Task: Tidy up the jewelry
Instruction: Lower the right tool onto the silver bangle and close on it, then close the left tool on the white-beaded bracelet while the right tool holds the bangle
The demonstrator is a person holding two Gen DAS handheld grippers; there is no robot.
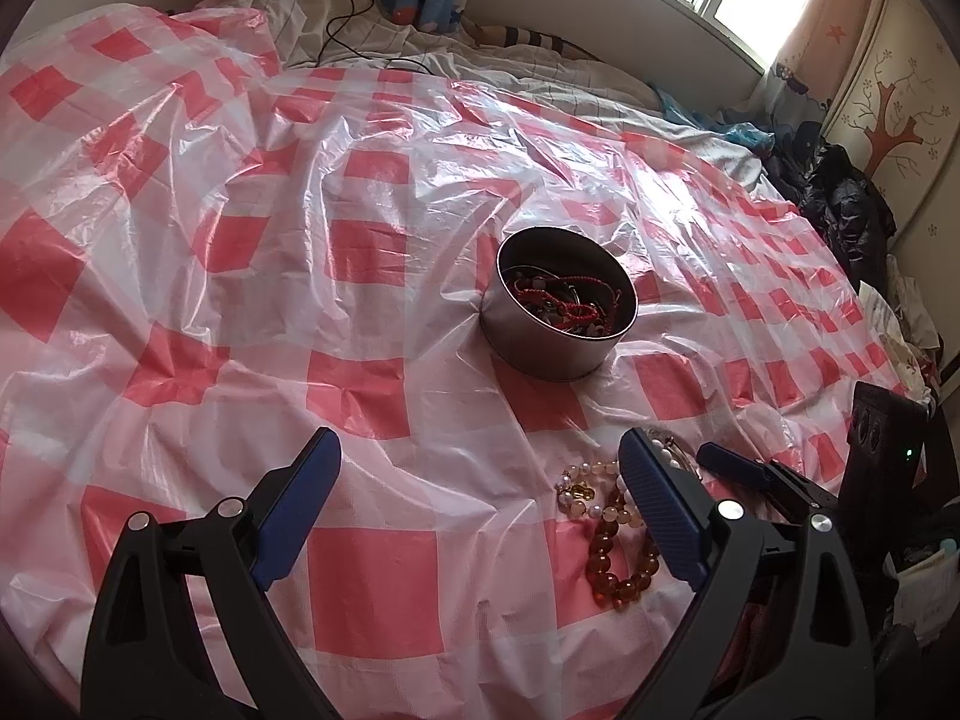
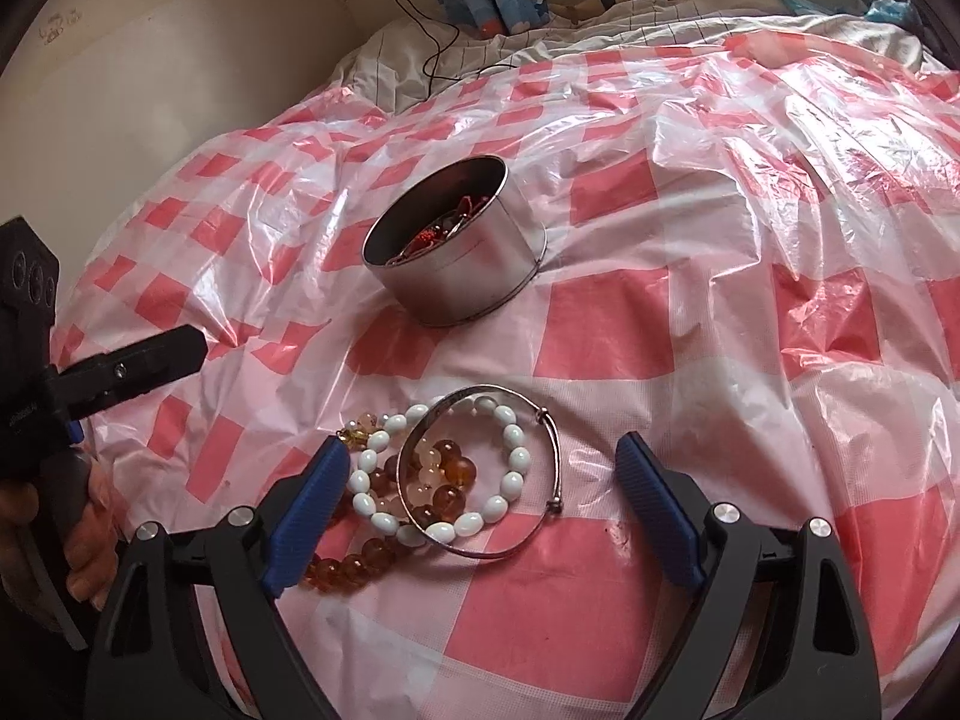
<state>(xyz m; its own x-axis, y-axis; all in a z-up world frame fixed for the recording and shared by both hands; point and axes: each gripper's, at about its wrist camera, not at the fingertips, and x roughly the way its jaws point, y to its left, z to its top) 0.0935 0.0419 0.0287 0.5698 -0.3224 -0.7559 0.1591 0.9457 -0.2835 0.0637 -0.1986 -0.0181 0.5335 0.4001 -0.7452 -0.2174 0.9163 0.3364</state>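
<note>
A silver bangle (image 2: 483, 474) is seen lying flat on the red-and-white checked plastic sheet (image 2: 606, 324), just ahead of the right gripper (image 2: 483, 501) and between the lines of its two blue-padded fingers (image 2: 309, 516). Neither pad is touching it. Inside and under the bangle a white bead bracelet (image 2: 384, 480) is looped, with an amber bead bracelet (image 2: 450, 474) beneath it and trailing back toward the left-side finger, which partly covers it. The right gripper's jaws are spread wide and nothing is gripped between them.

Farther ahead of the right gripper, and a little to its left, a round metal tin (image 2: 456, 252) is set on the sheet, with red cords and other jewelry piled inside.

The left gripper (image 1: 480, 510) is likewise held wide open and empty above the sheet. The same heap of beads (image 1: 618, 540) is found just beside its right-side finger, partly hidden by it, and the tin (image 1: 558, 312) stands well ahead, slightly to the right.
</note>
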